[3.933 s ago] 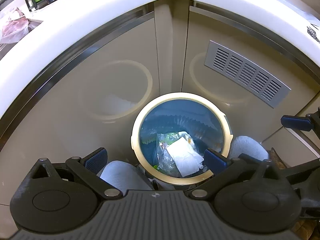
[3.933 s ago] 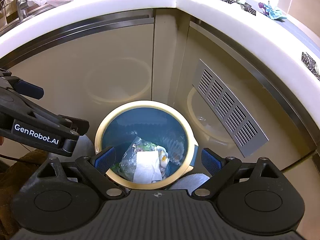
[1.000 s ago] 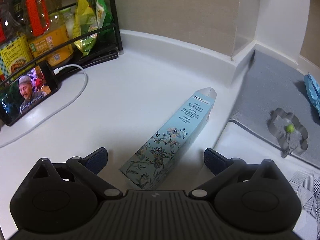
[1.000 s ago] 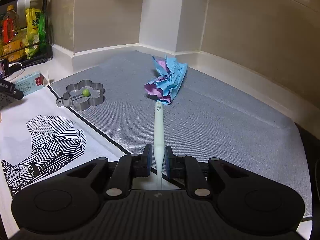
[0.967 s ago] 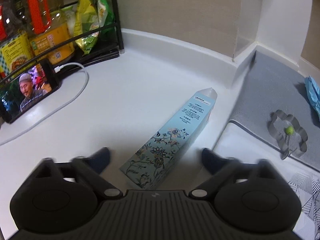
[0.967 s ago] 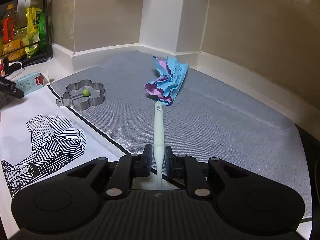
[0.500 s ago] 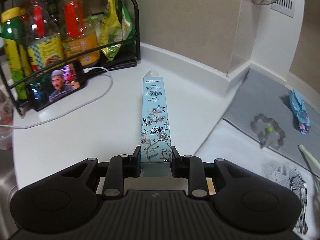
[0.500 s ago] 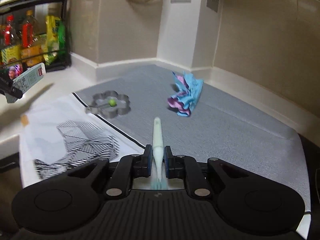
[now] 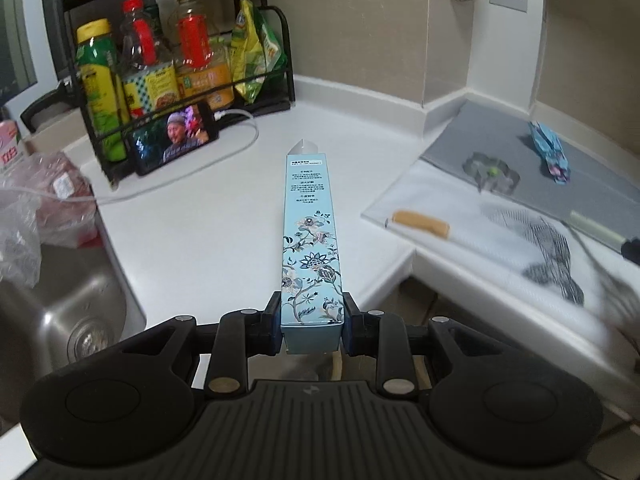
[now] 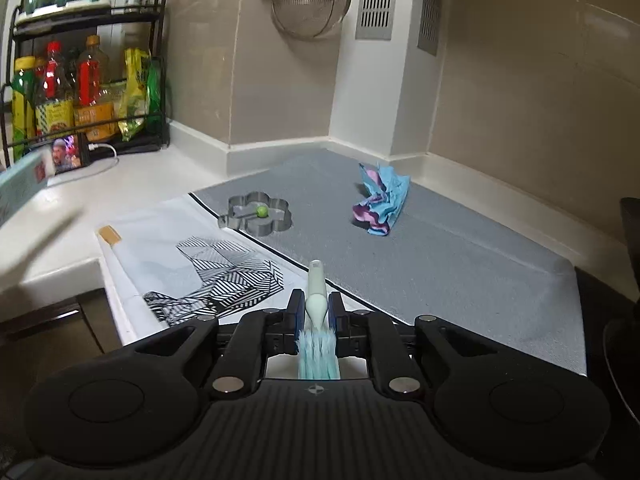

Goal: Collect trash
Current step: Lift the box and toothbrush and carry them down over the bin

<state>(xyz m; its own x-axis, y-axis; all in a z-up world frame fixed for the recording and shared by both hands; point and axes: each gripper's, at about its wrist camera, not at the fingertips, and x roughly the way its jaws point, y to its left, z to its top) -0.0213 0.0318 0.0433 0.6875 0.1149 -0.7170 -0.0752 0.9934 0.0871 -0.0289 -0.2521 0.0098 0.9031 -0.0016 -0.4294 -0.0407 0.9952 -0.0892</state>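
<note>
White kitchen counter (image 9: 208, 216) wraps a corner, with a grey mat (image 10: 460, 248) on the right-hand run.

Left gripper (image 9: 311, 324), bottom centre of the left view: jaws closed narrow on the near end of a long blue floral carton (image 9: 310, 240). The carton sticks straight out toward frame centre, clear of the counter. Beyond it, upper left: black rack of bottles (image 9: 160, 64) and a propped phone (image 9: 176, 138) with its white cable (image 9: 236, 136). Steel sink (image 9: 64, 312) at lower left.

Right gripper (image 10: 313, 312), bottom centre of the right view: jaws pinched on a pale green toothbrush (image 10: 315, 292), bristles toward the camera, handle pointing out over a patterned sheet (image 10: 224, 276). Farther out on the mat: flower-shaped metal mould (image 10: 260, 214) and a crumpled blue-pink wrapper (image 10: 380, 200), uncollected.

Risks, as judged:
- Carton is gripped at one end only; the long overhang could lever it loose on a fast swing.
- Its far tip could clip the phone or rack if the hand turns left.
- Toothbrush is held near its thin neck; it may rotate or slip between the pads.
- Both hands are full, so the wrapper must wait.
</note>
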